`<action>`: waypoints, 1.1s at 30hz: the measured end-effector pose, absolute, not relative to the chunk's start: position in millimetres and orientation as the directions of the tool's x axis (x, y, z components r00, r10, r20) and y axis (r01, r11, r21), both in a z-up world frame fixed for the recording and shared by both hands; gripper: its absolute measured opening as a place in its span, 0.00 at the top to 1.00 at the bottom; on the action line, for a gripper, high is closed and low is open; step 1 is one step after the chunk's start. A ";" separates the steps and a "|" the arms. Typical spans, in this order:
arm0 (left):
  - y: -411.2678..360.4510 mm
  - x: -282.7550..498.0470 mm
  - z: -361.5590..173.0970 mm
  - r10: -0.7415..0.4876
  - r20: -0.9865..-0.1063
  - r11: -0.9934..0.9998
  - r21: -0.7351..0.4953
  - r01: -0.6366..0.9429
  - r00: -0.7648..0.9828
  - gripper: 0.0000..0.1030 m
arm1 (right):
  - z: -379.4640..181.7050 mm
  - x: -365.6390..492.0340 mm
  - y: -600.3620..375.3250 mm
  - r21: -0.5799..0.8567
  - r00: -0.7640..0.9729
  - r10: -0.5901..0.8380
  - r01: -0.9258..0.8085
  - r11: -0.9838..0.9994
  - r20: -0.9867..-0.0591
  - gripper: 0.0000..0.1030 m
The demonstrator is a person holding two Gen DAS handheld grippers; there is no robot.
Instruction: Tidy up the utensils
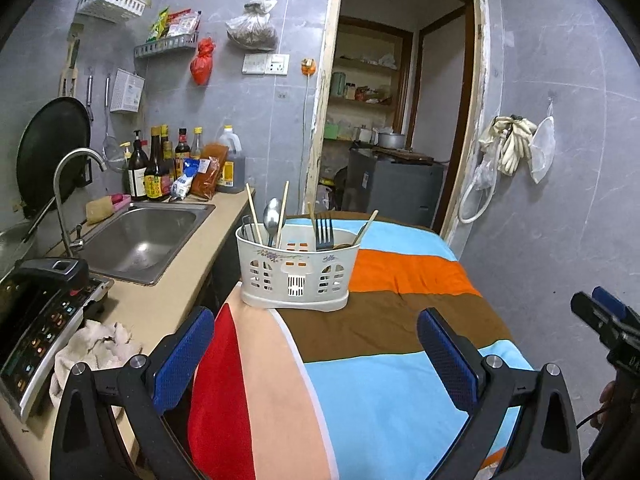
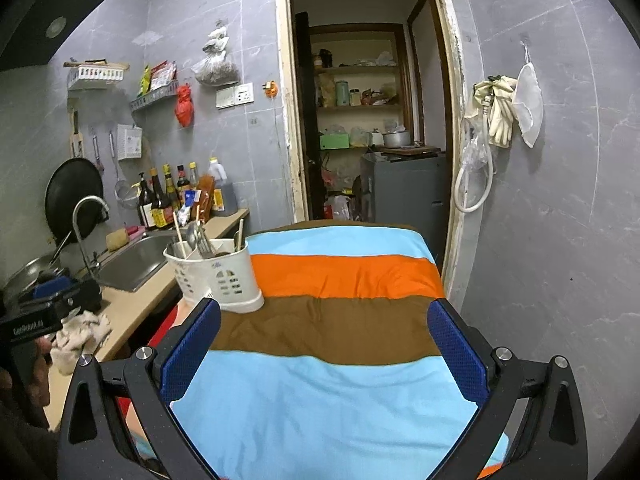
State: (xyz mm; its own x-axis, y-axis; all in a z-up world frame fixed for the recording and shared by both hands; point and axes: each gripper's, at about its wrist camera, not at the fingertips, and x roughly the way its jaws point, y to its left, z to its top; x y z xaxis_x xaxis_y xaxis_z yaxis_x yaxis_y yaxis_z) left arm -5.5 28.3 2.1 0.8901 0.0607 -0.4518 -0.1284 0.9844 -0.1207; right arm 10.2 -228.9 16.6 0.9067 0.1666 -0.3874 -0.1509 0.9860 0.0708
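A white plastic utensil caddy [image 1: 296, 276] stands on the left edge of a table covered by a striped cloth [image 1: 400, 272]. In it stand wooden chopsticks [image 1: 283, 212], a metal spoon [image 1: 272, 216] and a dark fork [image 1: 324, 230]. My left gripper [image 1: 316, 352] is open, low over the cloth, short of the caddy, nothing between its blue pads. In the right wrist view the caddy [image 2: 218, 274] sits ahead on the left. My right gripper [image 2: 324, 348] stands wide open over the cloth [image 2: 344, 280], holding nothing.
A counter with a steel sink [image 1: 140, 240] and tap [image 1: 76, 168] runs left of the table. Sauce bottles [image 1: 160, 168], a black pan [image 1: 52, 152], an induction cooker [image 1: 36, 320] and a crumpled rag [image 1: 96, 344] sit there. An open doorway [image 1: 400, 120] lies behind the table.
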 end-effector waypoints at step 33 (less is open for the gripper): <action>27.6 -27.5 8.1 0.045 -0.401 0.988 -0.119 -0.101 0.915 0.01 | 25.7 -12.8 -231.5 0.080 0.928 0.154 -0.135 0.988 -0.340 0.02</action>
